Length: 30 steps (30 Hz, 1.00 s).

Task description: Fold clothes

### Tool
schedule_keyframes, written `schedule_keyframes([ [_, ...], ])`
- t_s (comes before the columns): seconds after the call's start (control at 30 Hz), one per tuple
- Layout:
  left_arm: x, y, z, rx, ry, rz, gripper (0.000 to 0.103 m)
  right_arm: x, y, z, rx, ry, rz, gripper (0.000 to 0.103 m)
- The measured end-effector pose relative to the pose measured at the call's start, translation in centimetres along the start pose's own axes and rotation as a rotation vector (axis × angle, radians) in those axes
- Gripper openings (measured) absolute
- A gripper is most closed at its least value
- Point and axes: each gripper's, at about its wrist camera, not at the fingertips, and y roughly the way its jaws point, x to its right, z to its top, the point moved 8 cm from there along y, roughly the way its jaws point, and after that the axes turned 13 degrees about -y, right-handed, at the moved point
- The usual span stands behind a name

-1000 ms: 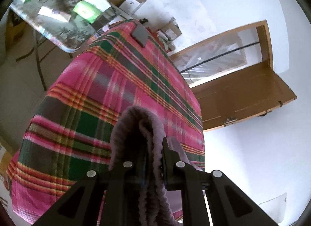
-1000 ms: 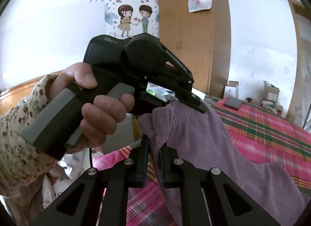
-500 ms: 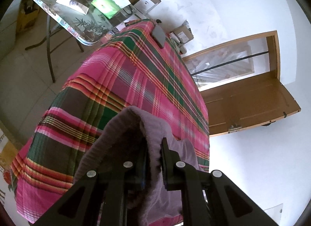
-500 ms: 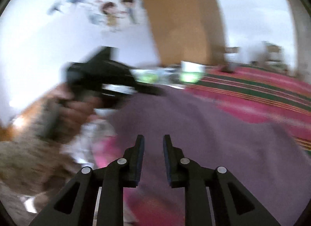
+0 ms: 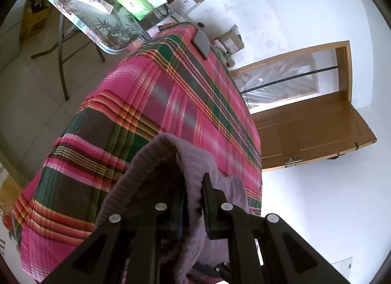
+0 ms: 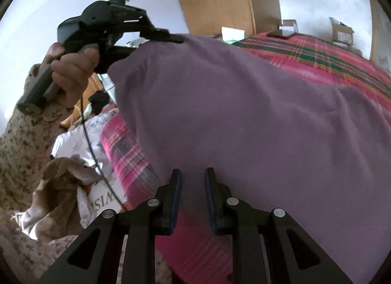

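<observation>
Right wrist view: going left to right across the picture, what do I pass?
Floral sleeve → hand gripping the left gripper → purple garment → plaid bedcover.

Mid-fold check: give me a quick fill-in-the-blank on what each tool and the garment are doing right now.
1. The left tool is shut on the ____ knitted garment.
2. The right tool holds ____.
3. The garment drapes onto a bed with a pink and green ____ cover.
4. A dark flat phone lies on the ____.

Missing: purple; nothing; plaid; bed
</observation>
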Motion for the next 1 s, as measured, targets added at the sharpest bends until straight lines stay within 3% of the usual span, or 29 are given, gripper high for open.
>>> schedule_keyframes([
  [0.3, -0.3, 0.1, 0.0, -0.004, -0.009, 0.000, 0.013, -0.1, 0.0, 3.3, 0.036, -0.080, -0.042, 0.022],
  [0.37, -0.3, 0.2, 0.1, -0.006, -0.006, 0.005, 0.013, -0.6, 0.7, 4.6, 0.055, -0.112, -0.052, 0.024],
  [0.43, -0.4, 0.3, 0.2, -0.010, -0.002, 0.013, 0.013, -1.3, 1.4, 5.8, 0.086, -0.156, -0.058, 0.034],
  [0.8, -3.1, 1.2, 0.9, -0.067, 0.013, 0.056, 0.013, -5.2, 5.7, 9.2, 0.121, -0.366, -0.117, 0.035],
  [1.0, -4.5, 1.9, 1.4, -0.117, 0.030, 0.063, 0.014, -6.0, 9.0, 9.8, 0.066, -0.423, -0.132, 0.035],
])
